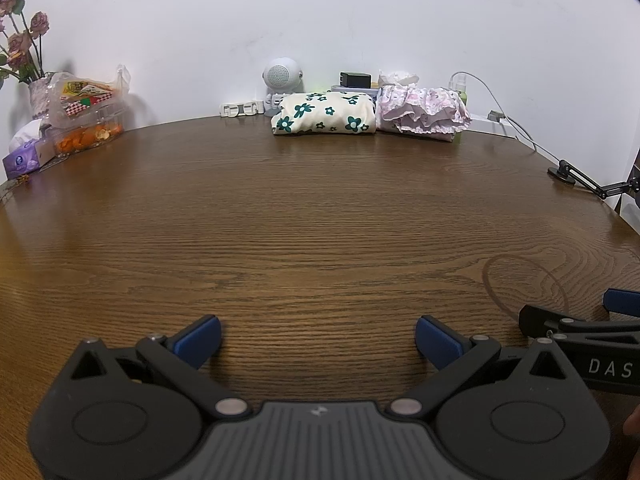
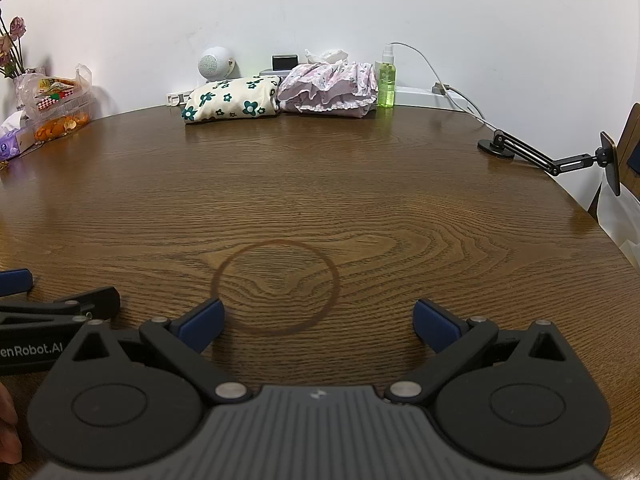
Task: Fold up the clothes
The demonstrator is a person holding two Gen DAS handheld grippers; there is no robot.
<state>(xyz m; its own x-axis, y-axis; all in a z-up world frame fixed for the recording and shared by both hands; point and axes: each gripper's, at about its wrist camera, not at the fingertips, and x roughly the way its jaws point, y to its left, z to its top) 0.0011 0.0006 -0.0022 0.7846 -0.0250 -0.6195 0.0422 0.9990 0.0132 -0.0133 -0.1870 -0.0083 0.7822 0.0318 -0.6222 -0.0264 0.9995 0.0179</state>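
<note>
Two folded garments lie side by side at the far edge of the wooden table (image 1: 320,220): a cream one with green flowers (image 1: 325,113) and a pink ruffled one (image 1: 424,114). They also show in the right wrist view, the cream floral garment (image 2: 232,100) left of the pink one (image 2: 330,88). My left gripper (image 1: 318,340) is open and empty, low over the near table. My right gripper (image 2: 318,326) is open and empty beside it, above a dark ring mark (image 2: 276,286). Both are far from the garments.
A vase of flowers (image 1: 24,36), a snack bag on a clear box of oranges (image 1: 86,120) and a tissue pack (image 1: 24,156) stand at the far left. A white speaker (image 1: 281,74), a green spray bottle (image 2: 386,80), a cable (image 2: 440,80) and a black phone arm (image 2: 540,156) are at the back and right.
</note>
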